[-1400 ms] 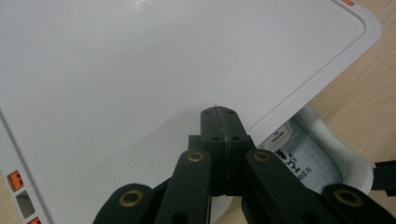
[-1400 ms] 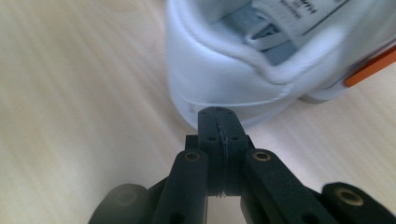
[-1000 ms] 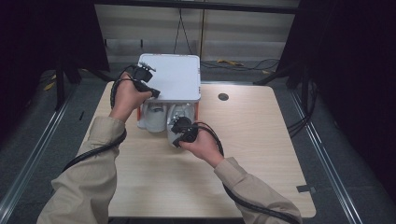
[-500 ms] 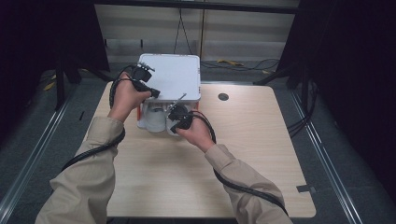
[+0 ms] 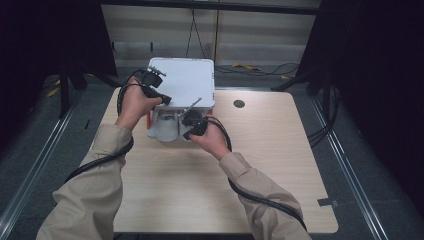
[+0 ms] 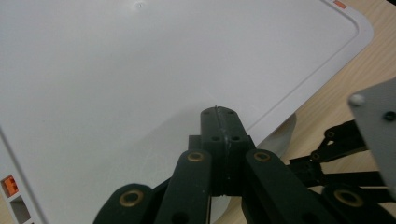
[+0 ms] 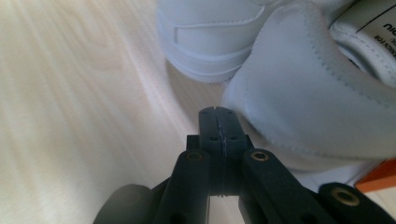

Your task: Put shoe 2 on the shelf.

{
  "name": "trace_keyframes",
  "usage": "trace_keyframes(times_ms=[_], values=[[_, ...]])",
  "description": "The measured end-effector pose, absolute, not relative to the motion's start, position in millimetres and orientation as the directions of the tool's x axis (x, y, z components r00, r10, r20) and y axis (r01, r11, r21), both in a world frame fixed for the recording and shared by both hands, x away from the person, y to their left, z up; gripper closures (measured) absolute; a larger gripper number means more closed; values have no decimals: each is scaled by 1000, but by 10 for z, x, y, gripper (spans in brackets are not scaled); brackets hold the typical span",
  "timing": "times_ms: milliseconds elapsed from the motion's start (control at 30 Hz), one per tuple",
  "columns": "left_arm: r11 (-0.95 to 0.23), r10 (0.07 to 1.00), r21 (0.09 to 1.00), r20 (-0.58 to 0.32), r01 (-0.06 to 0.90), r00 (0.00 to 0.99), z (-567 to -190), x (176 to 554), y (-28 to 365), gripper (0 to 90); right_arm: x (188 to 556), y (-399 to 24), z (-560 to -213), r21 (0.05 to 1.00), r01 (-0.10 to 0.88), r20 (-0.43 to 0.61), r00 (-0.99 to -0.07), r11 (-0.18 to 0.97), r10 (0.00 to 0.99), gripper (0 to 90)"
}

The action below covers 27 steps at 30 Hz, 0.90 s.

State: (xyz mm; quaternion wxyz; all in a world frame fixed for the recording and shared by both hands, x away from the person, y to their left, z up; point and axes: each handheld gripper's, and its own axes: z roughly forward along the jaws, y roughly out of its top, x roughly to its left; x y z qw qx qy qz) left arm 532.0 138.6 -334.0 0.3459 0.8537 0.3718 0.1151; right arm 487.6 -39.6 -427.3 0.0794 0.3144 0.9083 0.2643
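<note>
On the worktop (image 5: 280,165) stands a white box with its lid (image 5: 185,82) tipped up, a pair of white shoes (image 5: 167,131) showing at its near edge. The left tool (image 5: 159,95) — jaws pressed together, pinching nothing — rests against the lid's face. The right tool (image 5: 189,116), likewise pressed together and empty, sits just beside the shoes; from its own camera the nearer shoe's tongue (image 7: 308,98) lies up and to the right, so the right hand is nearer.

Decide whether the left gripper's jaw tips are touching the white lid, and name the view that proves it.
Cannot tell. The left gripper view shows the left gripper shut, tips over the white lid, but no contact or gap is plain.
</note>
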Motion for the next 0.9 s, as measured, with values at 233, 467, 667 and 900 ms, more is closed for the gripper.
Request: trace_keyframes(times_ms=[233, 467, 667, 900], values=[[-492, 721, 672, -44, 554, 692, -3332, 5305, 1368, 900, 4708, -532, -4286, 497, 543, 74, -804, 677, 590, 815], [-479, 726, 675, -54, 561, 686, -3326, 5311, 1389, 900, 4539, -611, -4240, 513, 521, 71, -817, 682, 572, 656], [-479, 736, 673, -43, 564, 676, -3318, 5297, 1376, 888, 4382, -908, -4115, 524, 523, 63, -811, 672, 581, 518], [-450, 753, 660, -83, 602, 653, -3217, 5121, 1468, 667, 4219, -1304, -4128, 541, 559, 83, -779, 628, 621, 357]])
